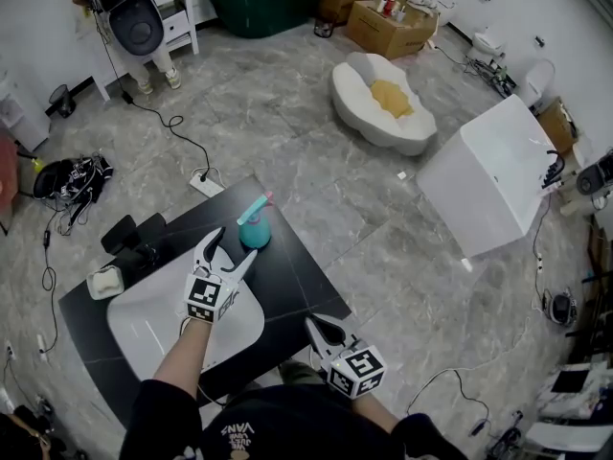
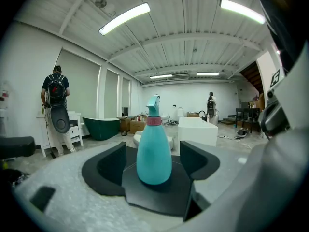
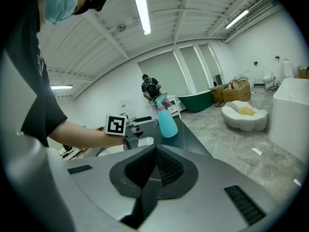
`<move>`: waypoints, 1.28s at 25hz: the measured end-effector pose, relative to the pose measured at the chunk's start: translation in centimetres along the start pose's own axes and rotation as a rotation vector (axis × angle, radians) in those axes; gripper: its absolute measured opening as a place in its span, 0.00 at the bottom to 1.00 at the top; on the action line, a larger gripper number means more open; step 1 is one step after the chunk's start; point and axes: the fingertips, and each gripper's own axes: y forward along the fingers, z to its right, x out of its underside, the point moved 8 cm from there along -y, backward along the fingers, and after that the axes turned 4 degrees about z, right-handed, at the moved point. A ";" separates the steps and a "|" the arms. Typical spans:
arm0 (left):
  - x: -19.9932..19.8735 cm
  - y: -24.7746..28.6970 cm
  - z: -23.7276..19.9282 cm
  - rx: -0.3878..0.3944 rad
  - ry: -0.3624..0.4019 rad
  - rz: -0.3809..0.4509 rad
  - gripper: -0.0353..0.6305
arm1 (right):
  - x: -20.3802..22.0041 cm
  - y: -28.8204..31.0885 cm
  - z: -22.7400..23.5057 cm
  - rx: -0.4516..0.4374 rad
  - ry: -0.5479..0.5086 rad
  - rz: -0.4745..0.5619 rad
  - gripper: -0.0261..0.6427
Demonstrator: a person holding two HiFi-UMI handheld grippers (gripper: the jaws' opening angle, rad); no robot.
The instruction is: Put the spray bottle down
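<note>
The teal spray bottle (image 1: 254, 228) with a pink collar stands upright on the black counter (image 1: 297, 276), near its far edge. My left gripper (image 1: 232, 251) sits just behind it, jaws wide open. In the left gripper view the bottle (image 2: 154, 153) stands between and just beyond the two dark pads (image 2: 108, 166), and neither pad touches it. My right gripper (image 1: 324, 332) hangs at the counter's near right corner, shut with nothing in it. In the right gripper view the jaws (image 3: 153, 151) meet, and the bottle (image 3: 167, 121) shows further off beside the left gripper's marker cube (image 3: 116, 125).
A white basin (image 1: 153, 319) is set into the counter, with a black tap (image 1: 134, 240) and a soap dish (image 1: 103, 282) at its left. On the floor are a power strip (image 1: 206, 182), cables, white tubs (image 1: 493, 175) (image 1: 383, 103) and cardboard boxes (image 1: 388, 22). A person (image 1: 134, 17) stands at the back.
</note>
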 end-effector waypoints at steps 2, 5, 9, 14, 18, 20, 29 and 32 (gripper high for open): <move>-0.3 -2.0 -0.1 -0.003 0.000 -0.007 0.57 | -0.1 0.3 -1.3 -0.012 -0.003 0.000 0.05; -0.7 -5.3 -0.3 -0.009 0.003 -0.018 0.57 | -0.2 1.0 -3.5 -0.045 -0.012 -0.004 0.05; -0.4 -10.0 -0.5 -0.039 0.007 -0.042 0.57 | 0.0 1.7 -6.2 -0.082 -0.027 -0.005 0.05; -1.0 -15.9 -0.3 -0.075 -0.044 -0.051 0.56 | 0.1 2.2 -9.9 -0.125 -0.044 -0.002 0.05; -0.9 -20.6 -0.2 -0.089 -0.035 -0.068 0.52 | 0.7 2.4 -13.0 -0.154 -0.055 0.010 0.05; -1.1 -22.9 -0.3 -0.105 -0.019 -0.070 0.41 | 1.0 2.1 -14.5 -0.156 -0.059 0.017 0.05; -1.4 -30.7 2.0 -0.066 0.003 -0.069 0.16 | 3.1 0.4 -18.9 -0.089 -0.058 0.066 0.05; -1.8 -32.9 2.6 -0.051 0.012 -0.057 0.12 | 3.5 0.1 -20.0 -0.062 -0.062 0.083 0.05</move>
